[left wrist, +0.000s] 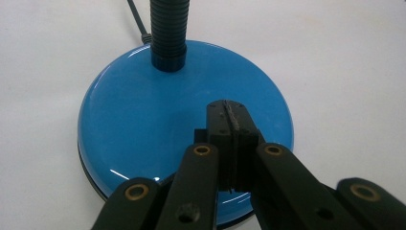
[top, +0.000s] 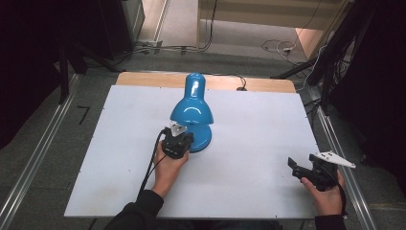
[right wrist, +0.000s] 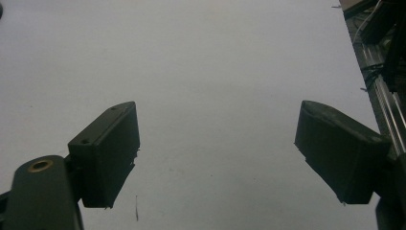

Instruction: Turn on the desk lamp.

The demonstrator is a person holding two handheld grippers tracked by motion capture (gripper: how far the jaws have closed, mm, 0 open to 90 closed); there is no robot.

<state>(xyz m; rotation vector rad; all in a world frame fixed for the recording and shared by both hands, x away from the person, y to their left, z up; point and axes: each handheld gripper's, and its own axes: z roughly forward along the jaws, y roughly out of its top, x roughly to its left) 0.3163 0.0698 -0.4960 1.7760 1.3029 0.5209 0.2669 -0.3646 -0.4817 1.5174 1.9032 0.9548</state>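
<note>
Left gripper [top: 178,142]: black body, grey three-cornered plate on top, black cable trailing back along forearm. Fingers [left wrist: 229,125] black, blocky, ribbed pad faces; linkage arms black with brass-coloured pivot rivets. Right gripper [top: 306,170]: black, pale three-cornered plate, blocky rectangular fingers [right wrist: 107,151]. Person wears dark long sleeves [top: 139,211] with ribbed cuffs.

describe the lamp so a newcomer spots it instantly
Find the white board covering the table. Near its middle stands the lamp, with a glossy blue shade and round blue base joined by a black ribbed neck. It is the board's one coloured item; the left tool sits shut over its base.
</note>
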